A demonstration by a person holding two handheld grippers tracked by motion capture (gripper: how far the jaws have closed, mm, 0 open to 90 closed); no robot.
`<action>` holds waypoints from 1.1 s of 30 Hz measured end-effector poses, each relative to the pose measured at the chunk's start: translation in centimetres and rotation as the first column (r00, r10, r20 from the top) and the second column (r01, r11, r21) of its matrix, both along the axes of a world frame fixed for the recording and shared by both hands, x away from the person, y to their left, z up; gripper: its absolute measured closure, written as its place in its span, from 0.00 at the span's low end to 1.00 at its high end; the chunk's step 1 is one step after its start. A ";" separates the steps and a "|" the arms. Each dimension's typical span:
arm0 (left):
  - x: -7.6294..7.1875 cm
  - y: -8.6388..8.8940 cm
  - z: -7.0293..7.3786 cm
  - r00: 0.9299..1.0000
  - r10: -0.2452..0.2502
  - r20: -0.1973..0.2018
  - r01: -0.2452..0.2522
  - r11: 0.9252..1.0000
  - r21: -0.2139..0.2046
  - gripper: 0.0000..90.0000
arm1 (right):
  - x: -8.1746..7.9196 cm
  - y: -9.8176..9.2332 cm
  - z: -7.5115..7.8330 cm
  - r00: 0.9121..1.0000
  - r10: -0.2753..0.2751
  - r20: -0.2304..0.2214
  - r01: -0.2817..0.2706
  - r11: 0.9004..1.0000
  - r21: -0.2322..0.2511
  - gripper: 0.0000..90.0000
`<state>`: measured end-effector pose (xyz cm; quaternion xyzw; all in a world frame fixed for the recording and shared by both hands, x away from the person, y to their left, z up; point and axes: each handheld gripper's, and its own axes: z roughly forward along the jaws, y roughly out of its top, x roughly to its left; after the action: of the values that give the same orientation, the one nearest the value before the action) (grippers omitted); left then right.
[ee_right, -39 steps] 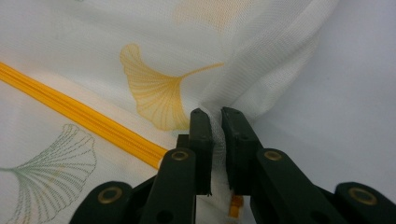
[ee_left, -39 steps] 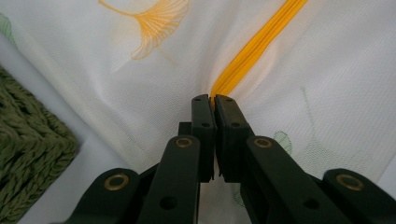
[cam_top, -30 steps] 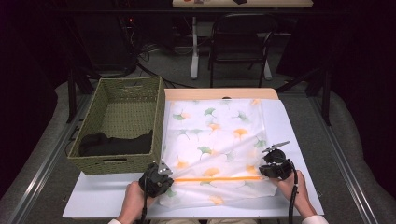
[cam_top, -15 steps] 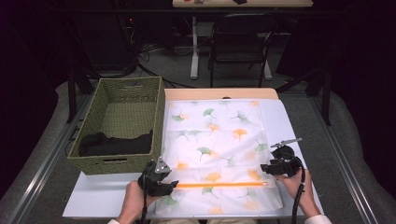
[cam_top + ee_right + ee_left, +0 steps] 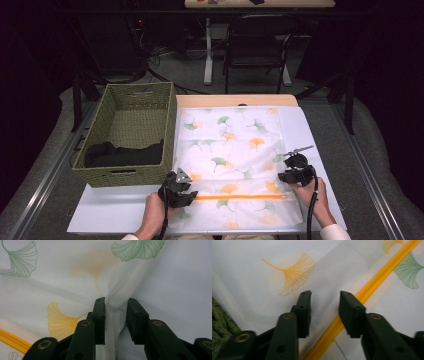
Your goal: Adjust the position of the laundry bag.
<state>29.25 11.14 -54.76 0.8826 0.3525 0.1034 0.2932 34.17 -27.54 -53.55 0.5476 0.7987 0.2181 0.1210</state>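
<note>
1. High view: your left gripper (image 5: pixel 181 189) sits at the left end of the cloth (image 5: pixel 231 150), right where the orange strip (image 5: pixel 240 197) begins. Your right gripper (image 5: pixel 295 172) sits at the cloth's right edge, a little farther up than the strip's right end. The cloth lies flat on the white sheet (image 5: pixel 110 212) over the desk, its long axis running away from you; the strip crosses it from side to side, near your edge. Each gripper is at its own side, so neither has to reach across. The basket (image 5: pixel 131 135) with a dark item (image 5: pixel 122 155) stands just left of the cloth.

2. Left gripper view: your left gripper (image 5: pixel 324 305) has its jaws partly apart, having just been closing, with flat cloth in the gap but no pad pressing on it. The strip (image 5: pixel 372 282) runs diagonally under the right-hand jaw. The cloth is white and thin, printed with orange and green ginkgo leaves.

3. Right gripper view: your right gripper (image 5: pixel 115 312) has its jaws narrow, also just closing, around a raised fold of the cloth's hemmed edge (image 5: pixel 113 322). The fold touches the left-hand jaw; I judge it not yet pinched. Bare sheet (image 5: pixel 180 277) lies beyond.
</note>
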 end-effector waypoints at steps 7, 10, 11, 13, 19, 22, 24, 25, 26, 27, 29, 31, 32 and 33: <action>-0.2 -0.5 0.1 1.000 -0.011 -0.003 0.011 1.000 0.001 0.97 | 0.5 0.4 0.0 1.000 0.015 0.002 -0.015 1.000 0.015 0.92; 0.0 -0.4 0.1 1.000 -0.009 -0.010 0.009 1.000 -0.003 0.99 | 0.7 0.7 0.1 1.000 0.024 0.004 -0.024 1.000 0.008 0.92; 0.0 -0.4 0.2 1.000 -0.005 -0.004 0.005 1.000 0.003 0.99 | 0.8 0.9 0.1 1.000 0.021 0.008 -0.022 1.000 0.013 0.92; 0.2 -0.2 0.2 1.000 0.004 -0.013 -0.004 1.000 -0.004 0.99 | 1.0 1.1 0.1 1.000 0.029 0.003 -0.029 0.999 0.014 0.92; 0.1 0.2 0.3 0.999 0.030 -0.016 -0.030 1.000 0.007 0.99 | 1.4 1.8 0.0 0.999 0.046 0.009 -0.046 0.999 0.007 0.91; 0.0 0.4 0.4 0.999 0.030 -0.028 -0.030 1.000 0.006 0.98 | 1.4 1.8 0.1 0.998 0.055 0.008 -0.055 0.998 0.013 0.89; 0.0 0.6 0.5 0.999 0.027 -0.029 -0.026 1.000 0.014 0.87 | 1.3 1.7 0.2 0.998 0.058 0.005 -0.058 0.998 0.015 0.80; 0.0 0.7 0.7 0.999 0.018 -0.040 -0.018 1.000 0.013 0.79 | 1.2 1.7 0.3 0.998 0.057 0.003 -0.057 0.998 0.019 0.76; -0.2 0.8 0.8 0.999 0.009 -0.049 -0.009 1.000 -0.010 0.69 | 1.2 1.5 0.3 0.998 0.063 0.007 -0.063 0.998 0.021 0.69; -0.3 0.9 1.1 0.999 0.002 -0.037 -0.002 1.000 -0.004 0.59 | 1.0 1.3 0.5 0.998 0.070 0.009 -0.070 0.997 0.036 0.64; -0.7 1.0 1.5 1.000 -0.002 -0.027 0.001 1.000 -0.021 0.43 | 0.7 1.1 0.8 0.997 0.072 0.018 -0.073 0.997 0.032 0.57; -1.1 1.1 2.0 1.000 -0.017 -0.017 0.017 0.999 -0.032 0.32 | 0.5 0.8 0.9 0.997 0.074 0.025 -0.075 0.996 0.043 0.48; -1.2 1.1 2.1 1.000 -0.026 -0.013 0.025 0.999 -0.034 0.28 | 0.3 0.6 1.2 0.997 0.075 0.031 -0.077 0.996 0.042 0.44; -1.4 1.1 2.2 1.000 -0.025 -0.012 0.024 0.999 -0.033 0.25 | 0.1 0.5 1.4 0.997 0.073 0.037 -0.075 0.996 0.043 0.38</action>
<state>27.89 12.20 -52.57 0.8826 0.3451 0.0885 0.3068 34.28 -27.07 -52.18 0.5162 0.8112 0.2495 0.1147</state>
